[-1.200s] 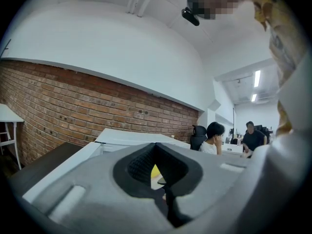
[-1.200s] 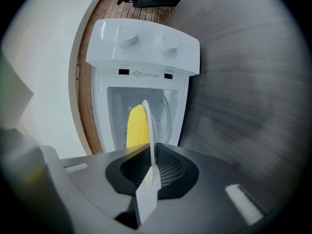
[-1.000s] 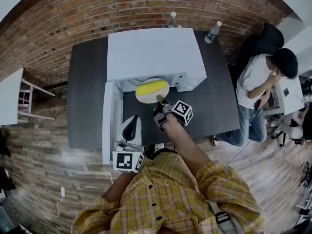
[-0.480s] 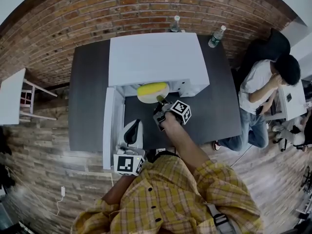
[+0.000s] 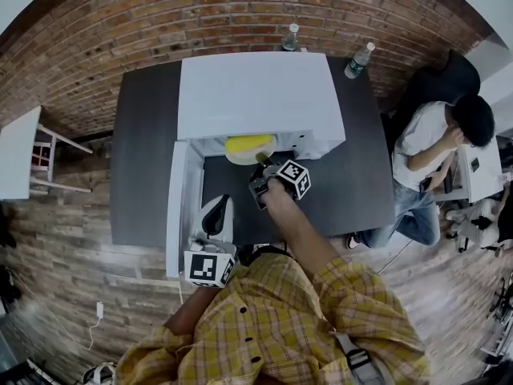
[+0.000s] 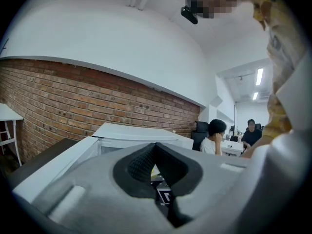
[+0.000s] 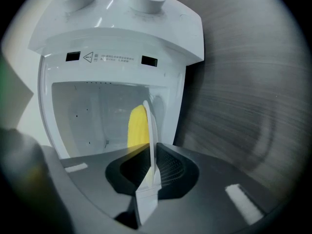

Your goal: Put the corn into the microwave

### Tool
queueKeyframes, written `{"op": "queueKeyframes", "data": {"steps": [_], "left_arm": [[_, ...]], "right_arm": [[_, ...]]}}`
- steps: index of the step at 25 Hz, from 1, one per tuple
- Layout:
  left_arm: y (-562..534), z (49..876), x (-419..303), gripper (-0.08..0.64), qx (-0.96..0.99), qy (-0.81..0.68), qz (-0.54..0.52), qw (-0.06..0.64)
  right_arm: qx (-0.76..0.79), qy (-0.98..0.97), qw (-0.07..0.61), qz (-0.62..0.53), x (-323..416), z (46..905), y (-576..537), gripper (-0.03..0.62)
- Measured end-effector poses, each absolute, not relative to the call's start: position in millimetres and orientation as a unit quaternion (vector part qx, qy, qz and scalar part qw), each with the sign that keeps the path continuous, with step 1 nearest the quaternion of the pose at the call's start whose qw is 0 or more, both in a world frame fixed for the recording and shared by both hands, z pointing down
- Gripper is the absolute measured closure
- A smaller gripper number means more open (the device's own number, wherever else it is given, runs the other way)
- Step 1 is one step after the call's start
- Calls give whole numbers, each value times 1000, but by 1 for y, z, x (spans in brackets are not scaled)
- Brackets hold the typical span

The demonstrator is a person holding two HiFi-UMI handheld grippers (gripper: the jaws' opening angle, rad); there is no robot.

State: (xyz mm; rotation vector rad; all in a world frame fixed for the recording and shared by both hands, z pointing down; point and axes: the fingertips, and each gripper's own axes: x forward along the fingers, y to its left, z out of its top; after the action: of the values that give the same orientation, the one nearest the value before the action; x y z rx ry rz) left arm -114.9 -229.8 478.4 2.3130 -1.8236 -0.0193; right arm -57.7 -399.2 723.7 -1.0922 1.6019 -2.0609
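A yellow corn cob [image 5: 248, 143] lies on a white plate [image 5: 240, 158] at the mouth of the white microwave [image 5: 256, 95], half under its top. My right gripper [image 5: 260, 161] is shut on the plate's near rim. In the right gripper view the plate [image 7: 151, 130] stands edge-on between the jaws, the corn [image 7: 137, 126] behind it inside the cavity [image 7: 92, 116]. The microwave door [image 5: 178, 207] hangs open to the left. My left gripper [image 5: 215, 208] rests beside that door, its jaws shut on nothing [image 6: 155, 147].
The microwave stands on a dark table [image 5: 144, 151]. Two water bottles [image 5: 292, 37] [image 5: 360, 58] stand at the back. A seated person [image 5: 437, 135] is at the right, beyond the table's edge. A white stool [image 5: 24, 155] stands at the left.
My right gripper has pushed the plate with the corn further into the microwave's opening. The left gripper has stayed by the door.
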Motion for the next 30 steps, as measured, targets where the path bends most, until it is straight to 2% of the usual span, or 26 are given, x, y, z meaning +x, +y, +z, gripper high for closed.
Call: {"op": "queueKeyframes", "data": {"steps": [22, 24, 27, 30], "left_arm": [[-235, 486, -120, 560, 774, -624, -3, 112], [-235, 486, -122, 560, 772, -625, -2, 114], [-235, 487, -124, 560, 771, -627, 1, 116], [-236, 488, -125, 560, 770, -627, 1, 116]], "right_arm": [[-405, 538, 147, -725, -66, 730, -420, 567], [-402, 534, 150, -728, -67, 730, -422, 556], [-403, 520, 153, -738, -69, 734, -422, 496], [-406, 518, 156, -737, -68, 736, -422, 488]]}}
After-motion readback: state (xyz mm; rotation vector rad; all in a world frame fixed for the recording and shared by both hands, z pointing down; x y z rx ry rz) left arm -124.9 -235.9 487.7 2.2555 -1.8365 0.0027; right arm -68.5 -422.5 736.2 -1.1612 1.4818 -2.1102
